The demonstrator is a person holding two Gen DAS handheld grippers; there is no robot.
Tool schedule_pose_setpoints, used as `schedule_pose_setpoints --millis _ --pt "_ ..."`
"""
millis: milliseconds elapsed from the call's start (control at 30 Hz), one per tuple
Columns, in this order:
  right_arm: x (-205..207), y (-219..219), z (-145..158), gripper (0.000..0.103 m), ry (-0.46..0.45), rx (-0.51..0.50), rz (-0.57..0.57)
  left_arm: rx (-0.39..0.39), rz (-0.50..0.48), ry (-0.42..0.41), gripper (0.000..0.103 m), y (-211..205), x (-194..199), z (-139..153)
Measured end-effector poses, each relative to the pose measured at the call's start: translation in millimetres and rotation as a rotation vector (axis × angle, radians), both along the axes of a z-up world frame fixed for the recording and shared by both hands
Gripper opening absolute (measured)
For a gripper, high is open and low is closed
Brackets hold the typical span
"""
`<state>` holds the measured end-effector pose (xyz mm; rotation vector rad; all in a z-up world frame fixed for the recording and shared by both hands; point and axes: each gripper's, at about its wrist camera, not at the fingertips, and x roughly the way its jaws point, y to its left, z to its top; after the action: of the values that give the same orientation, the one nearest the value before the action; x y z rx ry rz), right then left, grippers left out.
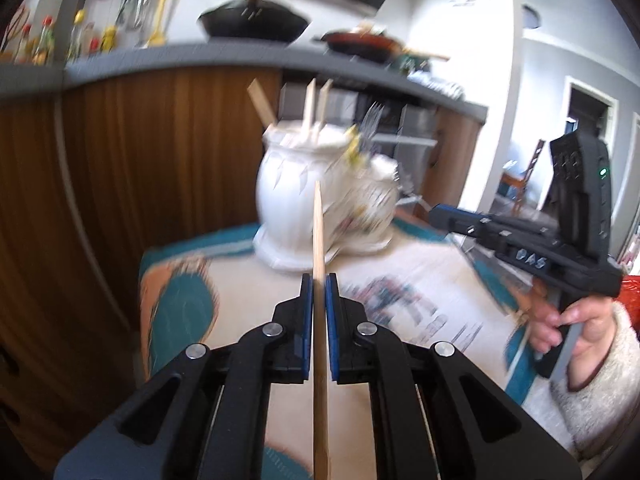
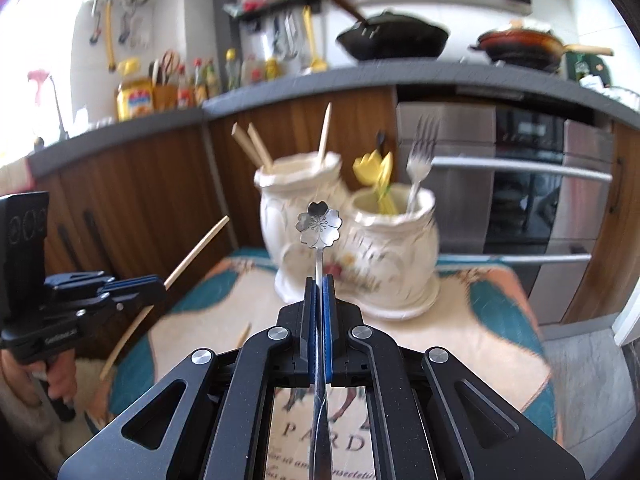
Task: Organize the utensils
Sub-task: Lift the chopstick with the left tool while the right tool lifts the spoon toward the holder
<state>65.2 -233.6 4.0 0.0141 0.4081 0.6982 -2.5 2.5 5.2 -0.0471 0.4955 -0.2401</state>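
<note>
Left gripper clamped on a pale wooden chopstick, held above the printed tablecloth. Right gripper clamped on a silver flower-headed spoon. Both point toward two white ceramic jars holding chopsticks and a steel fork.

We are seeing a pale wooden chopstick showing between blue pads, and a silver spoon wearing an engraved flower. Two cream jars are carrying floral painting. The cloth is running teal along its edges, beige with dark lettering inside.
</note>
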Motion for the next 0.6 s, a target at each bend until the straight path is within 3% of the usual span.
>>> schedule_pose_setpoints --millis 167,333,600 --pt "1 -12 23 0.004 -0.068 0.088 -0.059 -0.043 -0.066 -0.115 0.006 -19 21 30" --pt "19 -15 47 0.004 -0.108 0.113 -0.096 -0.139 -0.125 -0.192 0.006 -33 63 49" --pt "51 -8 77 0.004 -0.143 0.15 -0.114 -0.145 -0.068 -0.226 0.006 -19 98 48"
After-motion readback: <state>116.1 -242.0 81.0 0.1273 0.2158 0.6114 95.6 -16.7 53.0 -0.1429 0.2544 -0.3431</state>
